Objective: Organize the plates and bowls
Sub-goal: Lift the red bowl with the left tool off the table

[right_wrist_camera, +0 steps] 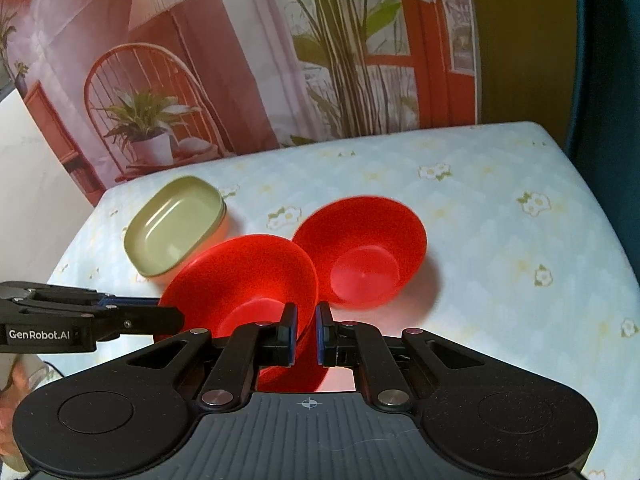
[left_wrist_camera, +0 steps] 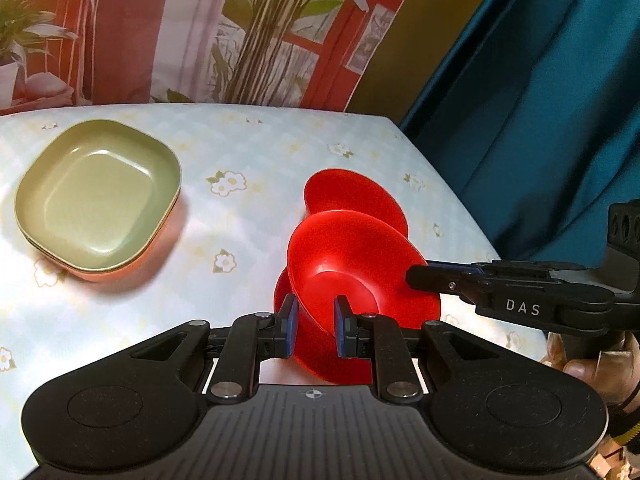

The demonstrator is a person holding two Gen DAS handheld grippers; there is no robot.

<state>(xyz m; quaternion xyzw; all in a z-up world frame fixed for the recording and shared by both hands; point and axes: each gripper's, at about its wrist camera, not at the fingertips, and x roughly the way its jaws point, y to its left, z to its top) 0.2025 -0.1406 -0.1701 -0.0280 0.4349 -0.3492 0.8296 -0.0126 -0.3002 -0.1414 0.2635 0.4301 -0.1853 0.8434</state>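
Note:
A red bowl point(left_wrist_camera: 344, 264) is held tilted above the table between both grippers. My left gripper point(left_wrist_camera: 314, 330) is shut on its near rim. My right gripper point(right_wrist_camera: 306, 334) is shut on the same bowl point(right_wrist_camera: 240, 276) at its other rim, and shows in the left wrist view point(left_wrist_camera: 424, 276) reaching in from the right. A second red bowl point(right_wrist_camera: 360, 252) rests upright on the table just behind; it also shows in the left wrist view point(left_wrist_camera: 352, 196). A stack of green square plates point(left_wrist_camera: 96, 196) sits at the left, also seen in the right wrist view point(right_wrist_camera: 176, 224).
The table point(left_wrist_camera: 260, 152) has a pale floral cloth. Its right edge drops off beside a teal curtain point(left_wrist_camera: 540, 100). A printed backdrop point(right_wrist_camera: 240, 60) stands along the far edge.

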